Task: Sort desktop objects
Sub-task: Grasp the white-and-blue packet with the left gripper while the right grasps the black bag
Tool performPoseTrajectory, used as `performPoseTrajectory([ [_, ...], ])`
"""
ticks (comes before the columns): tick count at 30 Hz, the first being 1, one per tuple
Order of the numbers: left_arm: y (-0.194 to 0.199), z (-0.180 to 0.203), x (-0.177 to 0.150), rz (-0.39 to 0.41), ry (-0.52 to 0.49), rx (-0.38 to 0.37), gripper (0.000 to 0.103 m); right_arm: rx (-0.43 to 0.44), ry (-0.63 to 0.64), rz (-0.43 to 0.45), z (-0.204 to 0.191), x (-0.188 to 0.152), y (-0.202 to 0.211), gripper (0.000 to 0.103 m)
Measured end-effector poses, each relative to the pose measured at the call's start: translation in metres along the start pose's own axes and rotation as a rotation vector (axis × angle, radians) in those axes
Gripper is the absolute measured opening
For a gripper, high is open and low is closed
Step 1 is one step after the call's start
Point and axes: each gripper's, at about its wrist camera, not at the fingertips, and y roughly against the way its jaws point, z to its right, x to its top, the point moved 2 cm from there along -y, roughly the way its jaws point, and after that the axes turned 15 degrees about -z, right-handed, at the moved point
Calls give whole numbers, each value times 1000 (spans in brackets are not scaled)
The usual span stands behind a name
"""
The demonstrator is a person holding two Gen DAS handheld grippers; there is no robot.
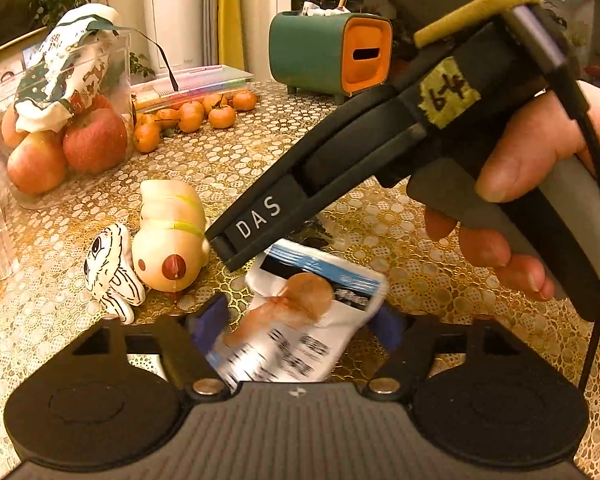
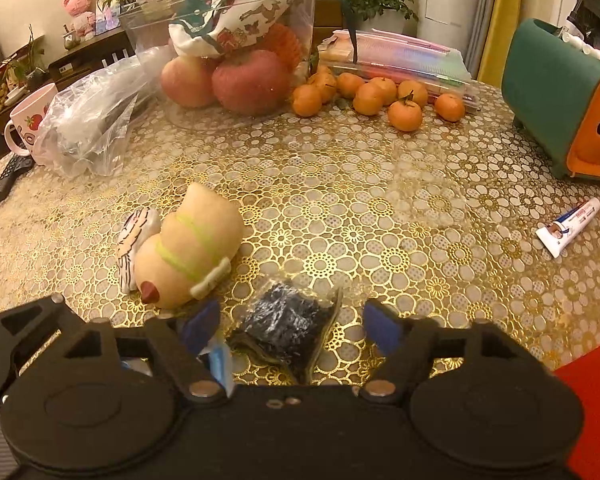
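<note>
Desktop lot, listed left to right across the gold-patterned surface (image 2: pixel 340 200). Item one: small flat plush with a drawn face (image 1: pixel 112 272), touching a cream plush figure with green bands (image 1: pixel 172 236); both judged light, soft and squashable, safe to pinch across the body. Item two: white packet (image 1: pixel 300 320) with a blue stripe and printed food picture, blurred in the left wrist view, lying between the blue pads (image 1: pixel 210 320) of the left tongs (image 1: pixel 298 318). The tongs stand at a middling width, with a pad at each side edge of the packet, which bows upward as if squeezed. It is judged thin, light and slick film that buckles easily; best held at the side seams, gently. Item three: dark crinkly bag (image 2: pixel 288 328) in clear wrap, on the surface just beside the packet and centred within the right tongs (image 2: pixel 292 326). These are parted, with a gap showing at either pad. The bag is judged light and limp, with loose contents, so pinch across the bunched middle. Item four: toothpaste tube (image 2: pixel 568 232), far right, well apart, untouched.
</note>
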Motion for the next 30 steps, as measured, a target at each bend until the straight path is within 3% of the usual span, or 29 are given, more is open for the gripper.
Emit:
performPoseTrajectory([
  [4,2,1,-1,6,11,6,63,9,-8,10,3,-2,2,56],
  [7,5,0,-2,13,40,33,45,5,-20,23,6,-4,6,50],
  [10,8,-3,-3,14,70,35,38,10,-38,25,12,-6,9,44],
  [17,14,3,-5,19,99,74,32,-1,-43,29,20,-21,20,41],
  [30,36,15,-14,15,219,60,28,36,-66,17,32,-70,59,41],
])
